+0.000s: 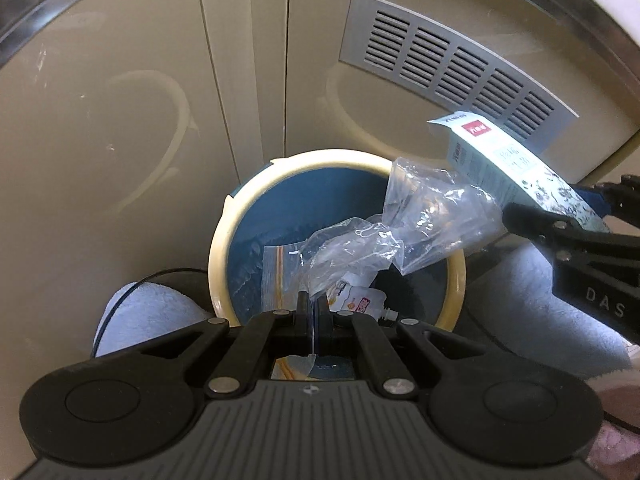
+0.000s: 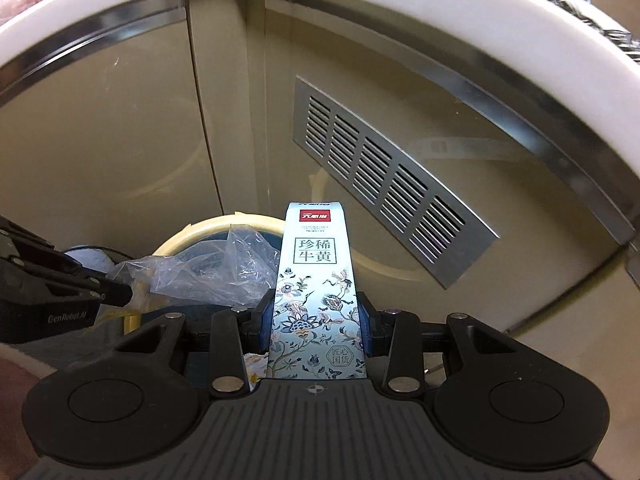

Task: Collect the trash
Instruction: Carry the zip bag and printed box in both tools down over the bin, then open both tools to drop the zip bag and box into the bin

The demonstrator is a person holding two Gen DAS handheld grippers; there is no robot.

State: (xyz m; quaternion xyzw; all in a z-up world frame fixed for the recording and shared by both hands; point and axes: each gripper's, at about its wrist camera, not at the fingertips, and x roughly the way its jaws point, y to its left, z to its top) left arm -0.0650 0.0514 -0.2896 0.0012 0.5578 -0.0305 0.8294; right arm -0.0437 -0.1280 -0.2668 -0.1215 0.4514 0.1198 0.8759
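Left wrist view: at about nine o'clock we see the beige cabinet doors (image 1: 140,120). Moving to the centre, the trash bin (image 1: 218,264) stands on the floor just in front of them, with a cream rim and a blue inside. It already holds a zip bag (image 1: 276,276) and a small white pouch (image 1: 360,302). Our left tongs (image 1: 314,312) are closed on one edge of a crumpled clear plastic wrap (image 1: 420,220), which rises toward two o'clock over the bin opening. We judge it is held there so that it falls inside when released.

At three o'clock the right tongs (image 1: 576,216) come in, gripping a long carton (image 1: 508,160) whose free end points toward the vent grille (image 1: 460,64) at one o'clock.

In the right wrist view, the other tongs and the plastic wrap are at nine o'clock, and the bin rim (image 2: 208,226) is behind. At the centre the right tongs (image 2: 318,320) clamp the carton (image 2: 316,280) on both sides. It is pale blue with flowers, birds, a red label and Chinese characters, and it looks undamaged. Its far end reaches over the bin rim at twelve o'clock, probably for dropping it next. The counter edge (image 2: 520,40) curves above.
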